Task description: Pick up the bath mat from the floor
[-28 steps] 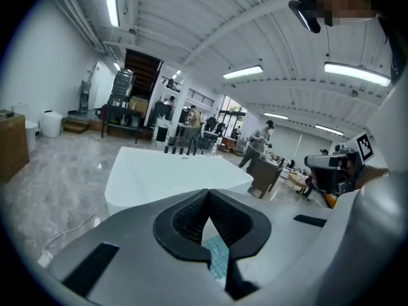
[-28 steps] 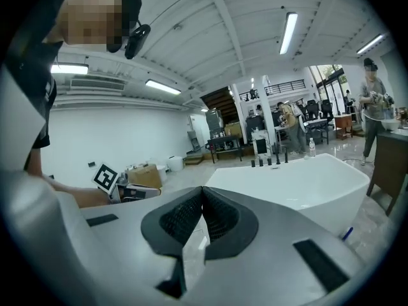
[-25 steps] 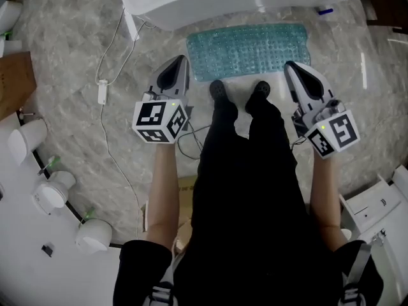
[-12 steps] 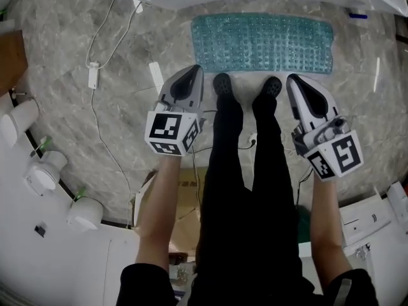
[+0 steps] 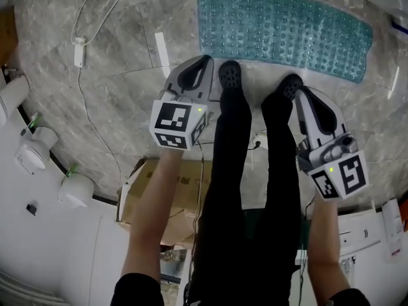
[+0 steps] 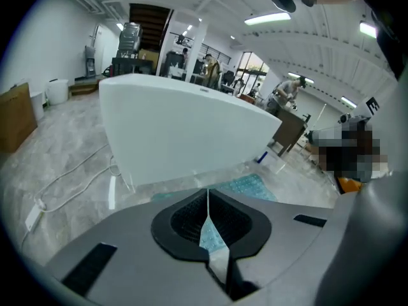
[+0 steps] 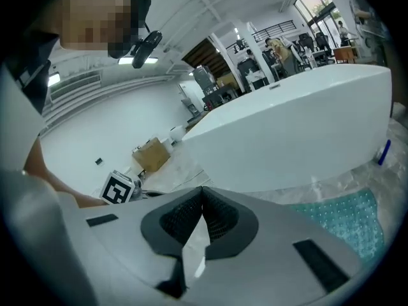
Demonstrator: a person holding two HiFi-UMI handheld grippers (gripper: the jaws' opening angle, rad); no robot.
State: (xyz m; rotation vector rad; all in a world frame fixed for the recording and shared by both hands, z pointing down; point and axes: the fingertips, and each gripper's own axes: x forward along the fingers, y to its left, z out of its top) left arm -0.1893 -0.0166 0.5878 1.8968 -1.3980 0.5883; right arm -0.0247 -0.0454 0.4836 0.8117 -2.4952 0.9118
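Note:
A teal studded bath mat (image 5: 285,32) lies flat on the grey marble floor, just beyond the person's black shoes (image 5: 230,75). It also shows past the jaws in the left gripper view, bath mat (image 6: 250,186), and low at the right in the right gripper view, bath mat (image 7: 347,220). My left gripper (image 5: 196,69) hangs shut above the floor, near the mat's left near corner, holding nothing. My right gripper (image 5: 302,94) is shut and empty too, held above the floor short of the mat's near edge. Both are well above the mat.
A white bathtub (image 6: 185,129) stands behind the mat, with a blue item (image 6: 262,157) on the floor beside it. A white cable with adapter (image 5: 79,43) trails at the left. Cardboard box (image 5: 152,190) and white fixtures (image 5: 76,190) lie behind the person.
The view has tipped forward, so the mat and shoes sit higher and the tub has left the head view. Both grippers stay shut beside the legs, the right one lower in view.

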